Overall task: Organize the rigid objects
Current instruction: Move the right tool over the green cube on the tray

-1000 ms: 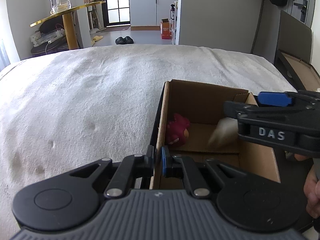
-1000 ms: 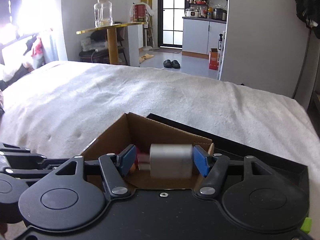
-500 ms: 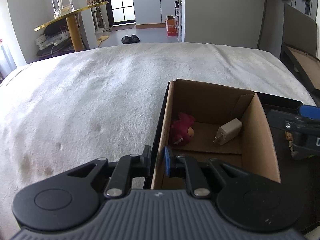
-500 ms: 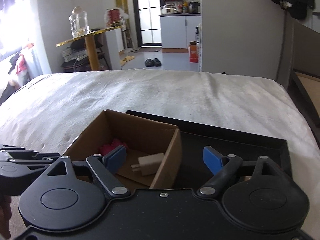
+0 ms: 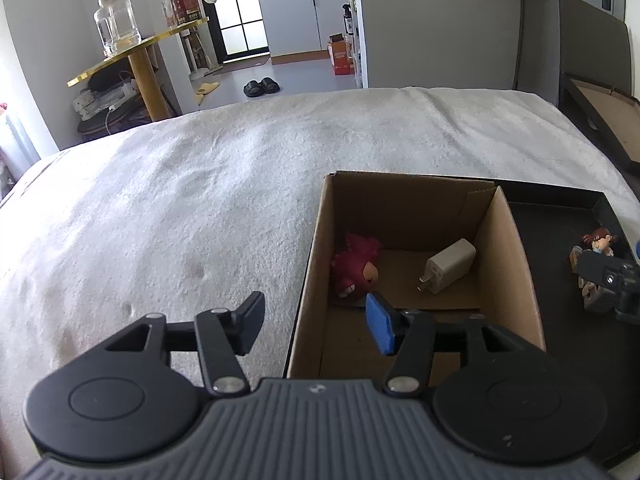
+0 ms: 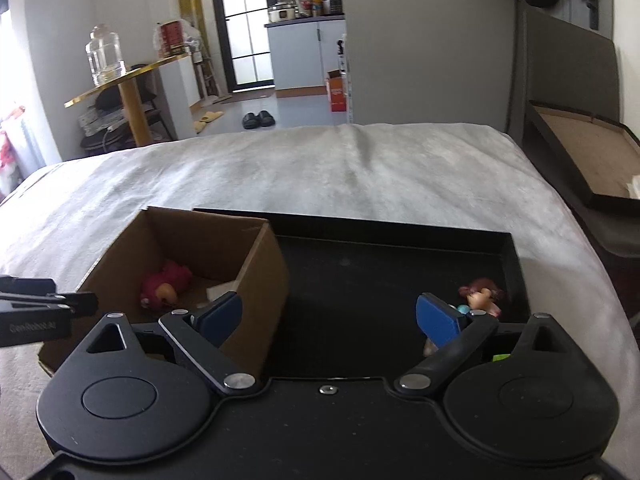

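Moved: our left gripper (image 5: 316, 322) has let go of the cardboard box (image 5: 312, 264) wall, jaws now wide.
Right gripper (image 6: 328, 316): wide, empty.
Charger (image 5: 448, 266): mid-frame, in box.

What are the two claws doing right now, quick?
Left claw: open, holding nothing, straddling the brown cardboard box wall.
Right claw: open, holding nothing, above the black tray.

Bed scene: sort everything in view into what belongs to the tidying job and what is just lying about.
Job:
cardboard box
red bird toy
white charger
doll figurine
black tray
left claw, open
right claw, open

Lying about:
glass jar
gold side table
black slippers
orange carton
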Motion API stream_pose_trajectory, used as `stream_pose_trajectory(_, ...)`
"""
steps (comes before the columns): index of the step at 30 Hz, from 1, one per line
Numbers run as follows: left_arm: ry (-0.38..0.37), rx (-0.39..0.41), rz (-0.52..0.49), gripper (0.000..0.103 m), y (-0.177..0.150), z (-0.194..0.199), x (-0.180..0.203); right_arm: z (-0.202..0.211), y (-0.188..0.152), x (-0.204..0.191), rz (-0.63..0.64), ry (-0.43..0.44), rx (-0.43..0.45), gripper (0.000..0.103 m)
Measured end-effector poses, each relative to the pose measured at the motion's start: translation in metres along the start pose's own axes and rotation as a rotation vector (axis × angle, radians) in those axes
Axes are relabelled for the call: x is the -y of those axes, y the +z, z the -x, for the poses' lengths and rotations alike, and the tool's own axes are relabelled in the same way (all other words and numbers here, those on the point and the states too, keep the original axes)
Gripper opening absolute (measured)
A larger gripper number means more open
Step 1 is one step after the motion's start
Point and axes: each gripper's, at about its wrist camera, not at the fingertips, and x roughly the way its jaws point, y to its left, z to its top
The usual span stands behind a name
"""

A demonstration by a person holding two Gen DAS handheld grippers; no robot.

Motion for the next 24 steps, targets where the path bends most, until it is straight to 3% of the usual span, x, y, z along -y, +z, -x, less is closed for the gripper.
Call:
stream_pose_trajectory(6,0.030,0.005,-0.014,0.065,0.002,0.001,0.007,-0.001,-0.009,0.019,-0.022,-0.029,-0.015,0.096)
stream_pose_trajectory(24,0.036,-0.006,-0.037,0.074,0.004,-0.001,0.026,-0.003,-0.037,0.068,-0.060,-0.096,-0.057,0.096)
